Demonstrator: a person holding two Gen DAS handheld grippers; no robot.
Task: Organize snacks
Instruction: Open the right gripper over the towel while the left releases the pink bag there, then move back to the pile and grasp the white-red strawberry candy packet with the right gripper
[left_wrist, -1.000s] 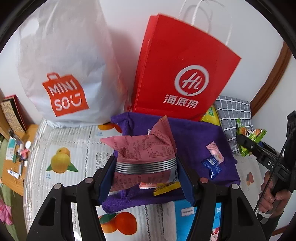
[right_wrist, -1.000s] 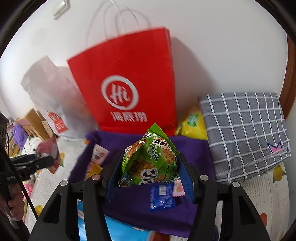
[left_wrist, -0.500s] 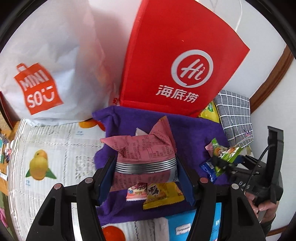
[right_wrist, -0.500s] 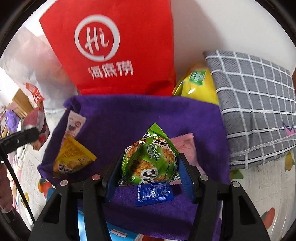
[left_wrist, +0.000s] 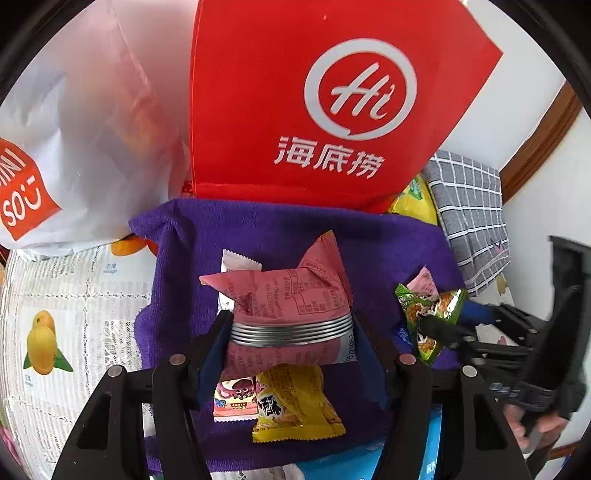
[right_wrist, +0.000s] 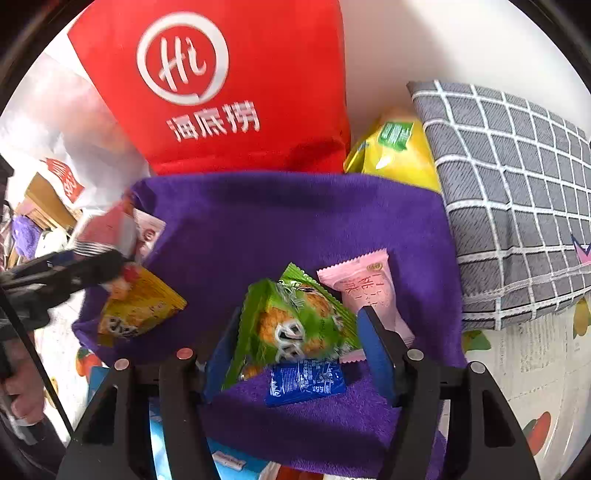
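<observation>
My left gripper (left_wrist: 291, 332) is shut on a pink snack packet (left_wrist: 288, 291) with silver bands. It hangs just above the purple cloth (left_wrist: 369, 240), over a yellow packet (left_wrist: 295, 406) and a small cartoon-print packet (left_wrist: 234, 397). My right gripper (right_wrist: 299, 339) is low over the cloth (right_wrist: 295, 221) and its jaws are opening. The green cracker packet (right_wrist: 291, 328) lies slumped between them, leaning on the left finger, with the right pad clear of it. A pink sachet (right_wrist: 365, 284) and a blue sachet (right_wrist: 306, 380) lie beside it.
A red paper bag (right_wrist: 221, 92) stands behind the cloth, with a white shopping bag (left_wrist: 74, 147) to its left. A yellow chip bag (right_wrist: 395, 155) and a grey checked cushion (right_wrist: 517, 203) lie at the right. The fruit-print tablecloth (left_wrist: 55, 314) surrounds the cloth, and a blue box (left_wrist: 369, 461) sits at its near edge.
Both grippers have come down toward the purple cloth. The right jaws have widened and the green packet has tipped over between them. The left still grips the pink packet.
</observation>
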